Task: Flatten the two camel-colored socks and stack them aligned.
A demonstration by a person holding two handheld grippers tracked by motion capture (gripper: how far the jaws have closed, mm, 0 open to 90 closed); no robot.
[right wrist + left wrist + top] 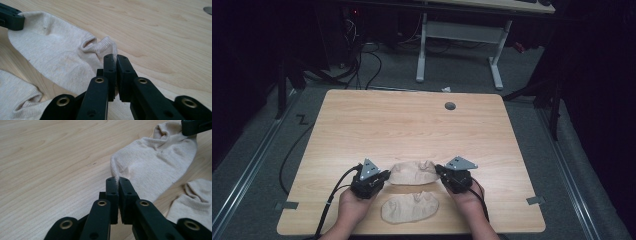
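Nearest the person: a second beige knit ankle sock [410,208] lies loose on the light wood-grain desk [412,125], just in front of the held sock and untouched.

Beyond it, the held beige knit ankle sock [413,173] is stretched between both tools. Left tool [386,176] is clamped thin on the edge of its rounded toe end [115,178]. Right tool [440,171] is clamped on its bunched cuff end [110,53]. Both sets of jaws are nearly flush, with only a sliver of fabric between them.

Risks, my read:
- The left tool's bite is very shallow, so any pull apart likely slips the knit out.
- The cuff is bunched, so the right tool may hold one layer only and the sock opens or twists.
- A low lift drags the held sock over the near sock and shifts it.

Far from the held sock: a grey round cable grommet [450,106] sits near the desk's far edge, no conflict.
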